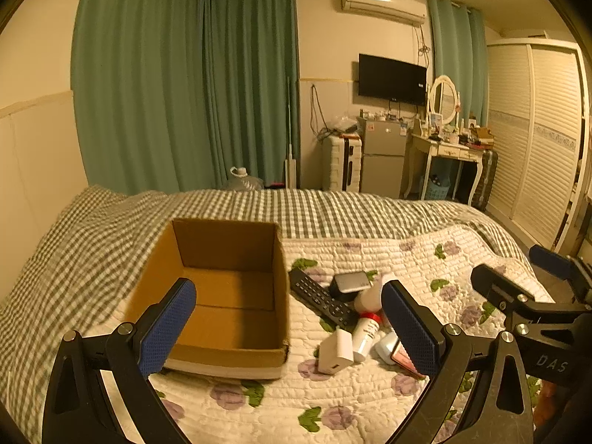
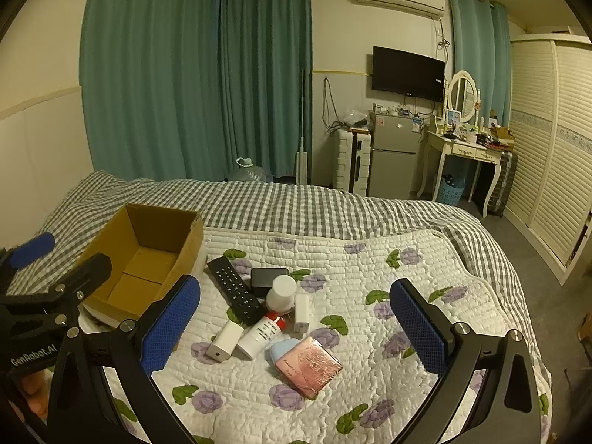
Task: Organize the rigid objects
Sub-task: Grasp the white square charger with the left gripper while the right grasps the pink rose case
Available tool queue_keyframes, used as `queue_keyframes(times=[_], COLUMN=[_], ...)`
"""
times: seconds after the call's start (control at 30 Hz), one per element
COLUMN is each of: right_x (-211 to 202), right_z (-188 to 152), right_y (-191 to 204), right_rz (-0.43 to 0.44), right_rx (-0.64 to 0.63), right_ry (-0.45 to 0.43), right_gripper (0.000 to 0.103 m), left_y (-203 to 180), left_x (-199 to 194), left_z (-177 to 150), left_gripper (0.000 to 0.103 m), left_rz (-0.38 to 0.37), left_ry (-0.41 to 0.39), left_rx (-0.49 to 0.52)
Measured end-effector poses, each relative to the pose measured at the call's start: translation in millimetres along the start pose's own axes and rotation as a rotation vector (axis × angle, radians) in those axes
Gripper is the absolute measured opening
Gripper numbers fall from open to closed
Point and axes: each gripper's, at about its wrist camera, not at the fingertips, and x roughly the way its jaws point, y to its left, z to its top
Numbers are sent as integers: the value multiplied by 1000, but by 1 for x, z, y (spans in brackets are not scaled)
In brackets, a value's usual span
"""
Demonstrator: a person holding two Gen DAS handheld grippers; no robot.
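An open, empty cardboard box (image 1: 225,296) (image 2: 140,259) stands on the bed. Right of it lies a pile: a black remote (image 1: 320,298) (image 2: 236,290), a dark case (image 2: 268,279), a white jar (image 2: 282,292), a red-capped white tube (image 2: 261,335), a white charger (image 1: 335,351) (image 2: 224,342), a small white bottle (image 2: 302,310), a blue item (image 2: 281,349) and a pink case (image 2: 309,366). My left gripper (image 1: 288,327) is open and empty, above the box's right wall. My right gripper (image 2: 296,327) is open and empty, above the pile.
The pile lies on a floral quilt (image 2: 370,277) over a checked bedspread (image 2: 296,207). Beyond the bed stand green curtains, a suitcase (image 2: 351,161), a small fridge (image 2: 394,155), a dressing table (image 2: 462,148) and a wardrobe (image 2: 547,140).
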Motion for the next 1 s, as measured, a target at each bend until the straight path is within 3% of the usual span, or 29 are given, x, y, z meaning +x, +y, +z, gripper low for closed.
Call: queue_keyframes(times=[0.2, 0.37, 0.53, 0.77, 1.0], right_x=[14, 46, 89, 147, 167], right_z=[-9, -29, -54, -86, -100], right_y=[-19, -36, -45, -32, -25], right_rz=[-20, -23, 113, 159, 215], right_rx=[-45, -222, -260, -324, -363], right_ry=[45, 151, 335, 559, 657], right_gripper=[103, 103, 103, 93, 90], left_y=[-24, -43, -53, -54, -57], left_x=[24, 54, 83, 119, 139], left_z=[-22, -53, -77, -97, -106], left_gripper=[102, 100, 100, 99, 98], left_rz=[-15, -8, -8, 1, -3], left_ry=[78, 179, 257, 340, 377], left_rx=[31, 81, 108, 117, 127])
